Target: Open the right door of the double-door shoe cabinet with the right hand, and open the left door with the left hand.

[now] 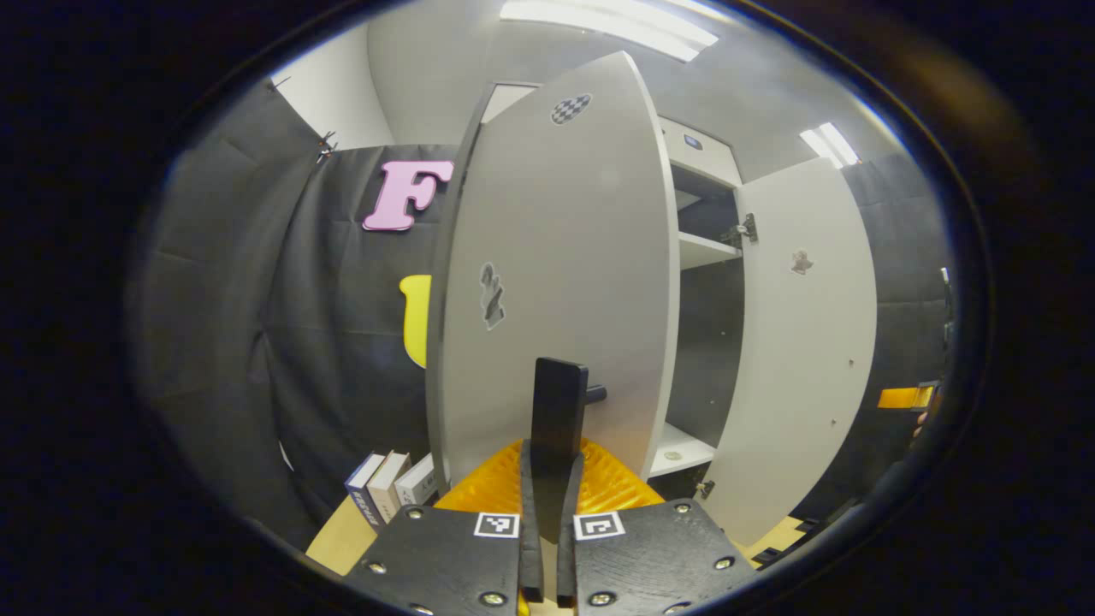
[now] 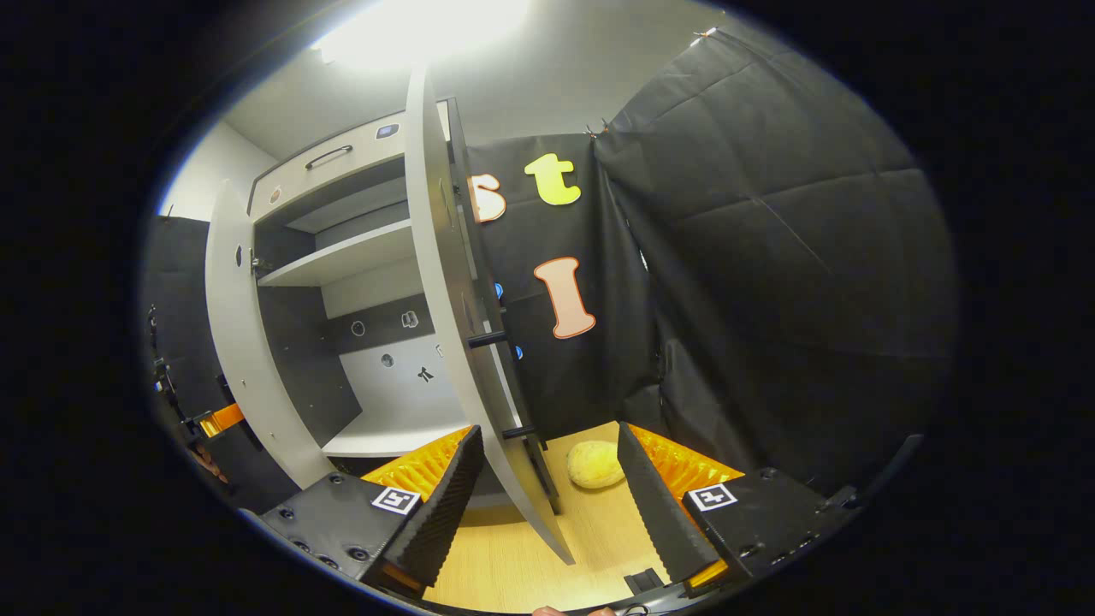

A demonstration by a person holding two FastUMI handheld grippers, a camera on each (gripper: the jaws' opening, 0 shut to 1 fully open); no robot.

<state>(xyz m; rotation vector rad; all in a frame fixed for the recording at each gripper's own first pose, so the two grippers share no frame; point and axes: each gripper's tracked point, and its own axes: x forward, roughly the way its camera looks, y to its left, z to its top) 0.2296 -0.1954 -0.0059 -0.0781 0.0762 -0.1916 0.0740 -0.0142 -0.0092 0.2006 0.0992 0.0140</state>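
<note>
The left gripper (image 1: 547,479) is clamped on the left door's (image 1: 556,282) handle (image 1: 560,411), hiding its lower end. The right gripper's (image 2: 547,488) jaws stand apart around the right door's (image 2: 453,342) edge.

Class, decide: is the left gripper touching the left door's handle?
Touching. In the left gripper view the left gripper has both fingers closed on the left door's handle.

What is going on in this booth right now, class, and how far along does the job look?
A person is opening a double-door shoe cabinet with hand-held tongs. The left tongs are shut on the left door's handle, and the left door is swung well out. The right tongs are open, straddling the edge of the right door, which also stands open. A yellow round object lies on the wooden floor nearby. Both doors look open.
</note>
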